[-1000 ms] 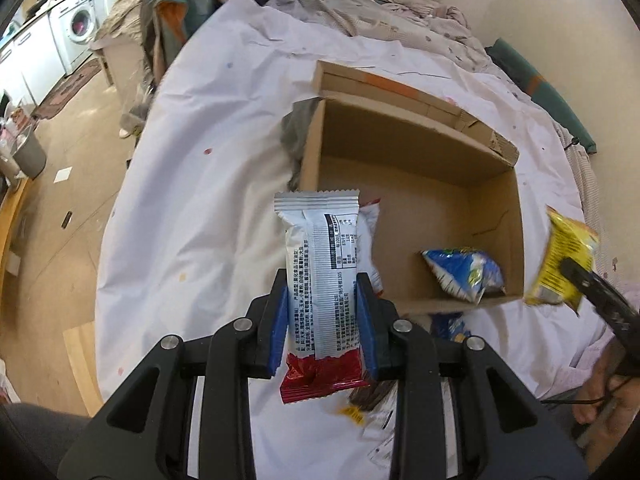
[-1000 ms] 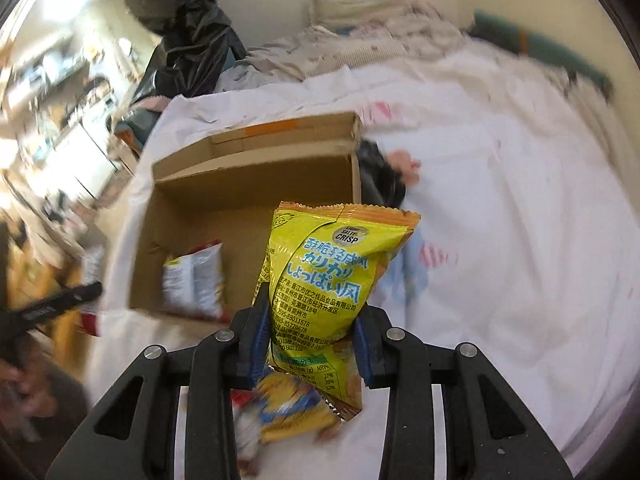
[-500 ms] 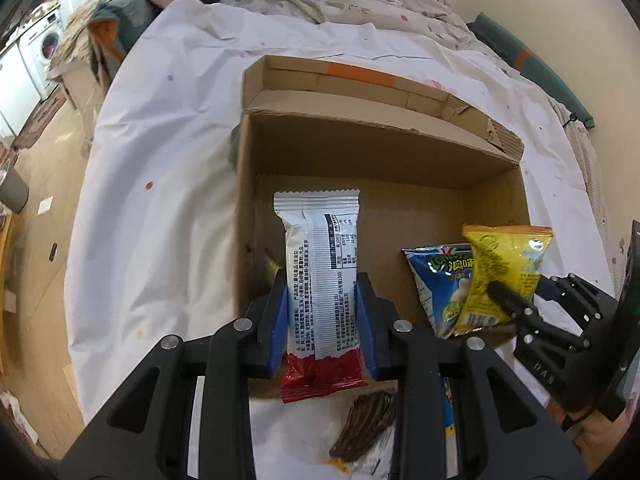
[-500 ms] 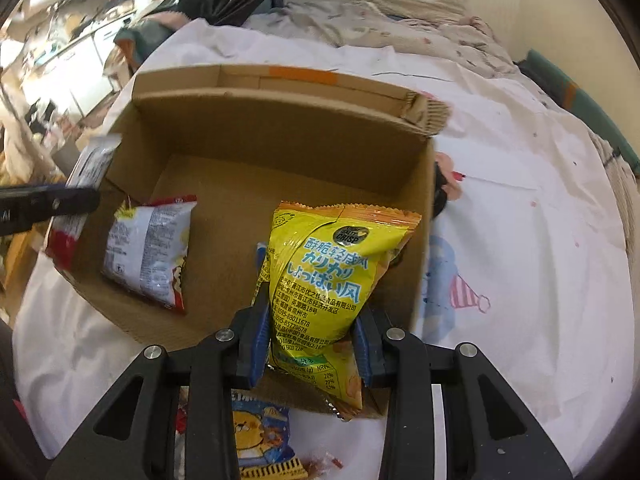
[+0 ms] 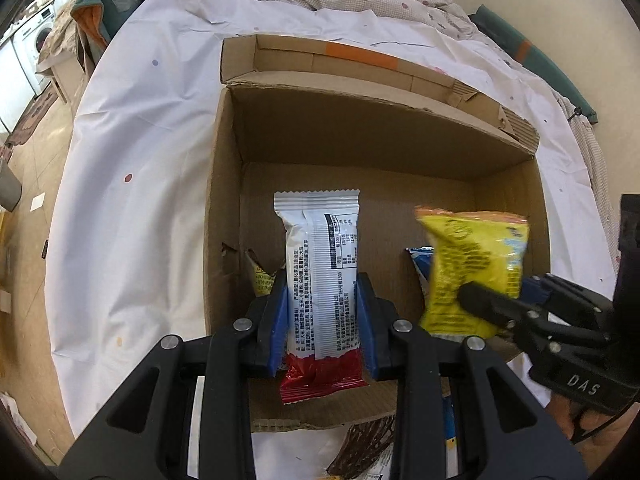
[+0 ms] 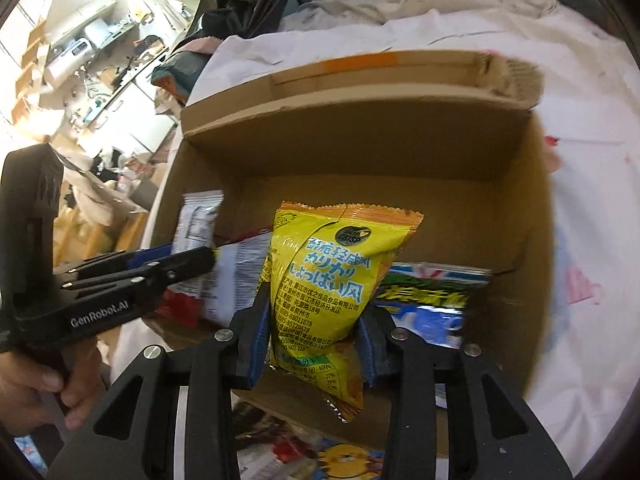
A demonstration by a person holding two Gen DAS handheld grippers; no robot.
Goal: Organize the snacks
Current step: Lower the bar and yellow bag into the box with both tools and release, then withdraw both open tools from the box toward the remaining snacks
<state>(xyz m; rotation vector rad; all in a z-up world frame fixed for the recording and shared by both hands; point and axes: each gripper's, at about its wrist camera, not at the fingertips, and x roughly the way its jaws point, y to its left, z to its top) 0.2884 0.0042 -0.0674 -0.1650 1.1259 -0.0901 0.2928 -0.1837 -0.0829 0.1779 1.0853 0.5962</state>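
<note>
Both my claws have come in over the box (image 5: 224, 208) since a moment ago, when they were short of its near wall on the bed (image 5: 120, 152); each packet now hangs above the box floor, so I judge the drop is the step in hand; my left claw (image 5: 322, 312) pinches the white bar (image 5: 320, 268) at both blue pads, upright, red end below; my right claw (image 6: 316, 328) is spreading, the yellow bag (image 6: 332, 276) between its pads and sagging below them, so I take it as on the point of release; a blue bag (image 6: 432, 300) lies on the box floor just right of it, and a white packet (image 6: 236, 276) lies to its left; open cardboard shows toward the far wall, room enough for both; the near wall sits close under both claws and the two claws are near each other, so I would lift straight up to clear; more snacks (image 6: 344, 456) lie on the bed outside the near wall, yet to be gathered
</note>
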